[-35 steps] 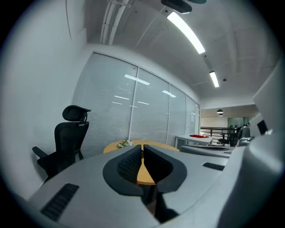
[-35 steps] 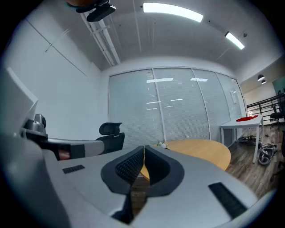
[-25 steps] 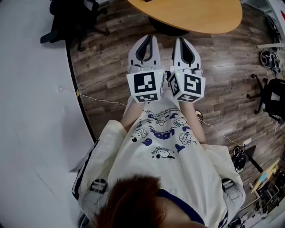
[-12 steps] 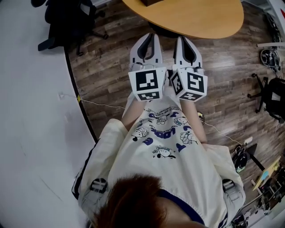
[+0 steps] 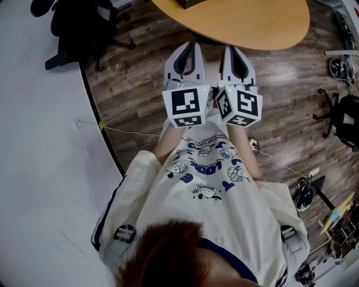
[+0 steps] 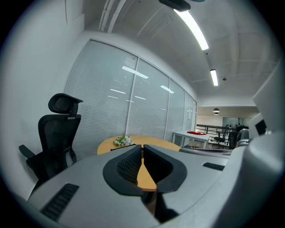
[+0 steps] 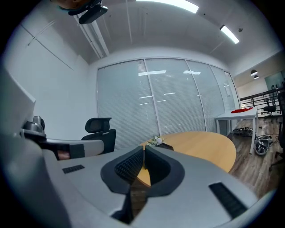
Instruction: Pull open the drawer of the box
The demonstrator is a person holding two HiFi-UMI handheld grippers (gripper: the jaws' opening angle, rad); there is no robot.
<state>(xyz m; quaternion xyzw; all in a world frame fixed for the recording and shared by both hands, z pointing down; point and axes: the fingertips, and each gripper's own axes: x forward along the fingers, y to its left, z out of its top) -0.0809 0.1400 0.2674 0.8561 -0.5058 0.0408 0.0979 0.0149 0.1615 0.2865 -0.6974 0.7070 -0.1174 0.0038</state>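
The box shows only as a dark corner [image 5: 185, 3] at the top edge of the head view, on the round wooden table [image 5: 252, 22]. In the gripper views it is a low dark box [image 6: 123, 147] [image 7: 165, 146] with a small flower bunch [image 6: 121, 140] [image 7: 156, 141] on it; no drawer can be made out. I hold both grippers side by side in front of my chest, over the wooden floor, well short of the table. The left gripper [image 5: 189, 45] [image 6: 142, 146] is shut with nothing between its jaws. The right gripper [image 5: 233, 48] [image 7: 144, 148] is likewise shut and empty.
A black office chair [image 5: 84, 22] [image 6: 58, 133] [image 7: 100, 131] stands left of the table. A thin cable [image 5: 129, 130] runs across the floor. Another chair [image 5: 342, 117] and gear sit at the right. A white table [image 6: 191, 136] [image 7: 236, 118] stands further back.
The person has stepped slightly toward the table: its edge and the dark box have come a little further into the top of the head view. Both grippers stay shut, side by side.
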